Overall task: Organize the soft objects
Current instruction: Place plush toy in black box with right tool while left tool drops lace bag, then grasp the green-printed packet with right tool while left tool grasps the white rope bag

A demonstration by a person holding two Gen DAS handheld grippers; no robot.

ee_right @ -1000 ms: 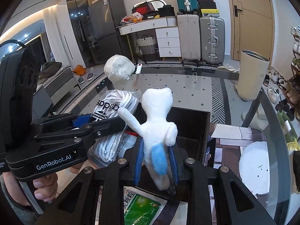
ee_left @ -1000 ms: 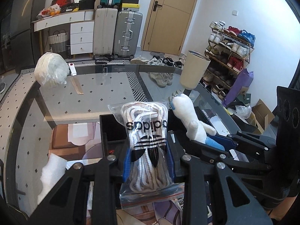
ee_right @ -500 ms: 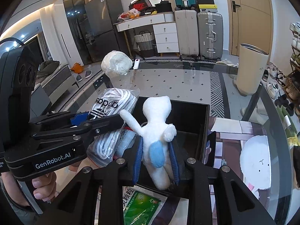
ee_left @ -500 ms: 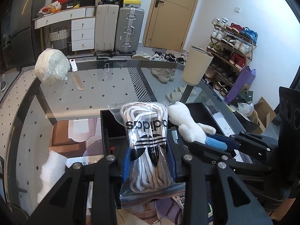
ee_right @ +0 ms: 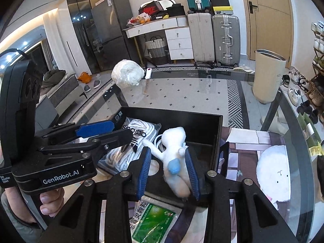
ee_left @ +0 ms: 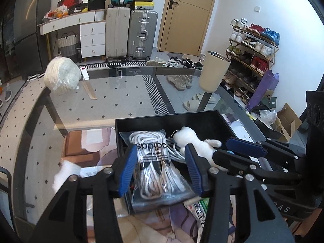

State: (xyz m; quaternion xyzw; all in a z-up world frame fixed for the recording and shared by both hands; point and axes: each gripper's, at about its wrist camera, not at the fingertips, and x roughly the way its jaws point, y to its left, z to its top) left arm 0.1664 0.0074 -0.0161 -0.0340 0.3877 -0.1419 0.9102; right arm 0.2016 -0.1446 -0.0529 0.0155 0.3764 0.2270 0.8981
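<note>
Looking along my left gripper (ee_left: 160, 167), I see its blue pads spread wide, with the clear bag of white laces (ee_left: 156, 168) lying loose between them and touching neither pad. That bag rests inside the black box (ee_left: 168, 119), its near end propped over the box's front wall. My right gripper (ee_right: 168, 172) is parted as well; the white plush toy (ee_right: 175, 160) lies between its pads, and its body seems to brush the right-hand pad, though I cannot tell whether there is real contact. The toy lies in the same box, head toward the far wall, one arm stretched toward the laces, a pale blue patch on its body. A coil of white cord sits between toy and bag. From the right wrist view my left gripper (ee_right: 105, 133) comes in from the left above the bag's edge.

The box stands on the glass surface (ee_left: 113, 103). A green printed packet (ee_right: 154, 222) lies just in front of the box. Far off on the glass sits a wrapped white bundle (ee_left: 60, 77), and a round white plush (ee_right: 272, 175) lies to the right of the box.
</note>
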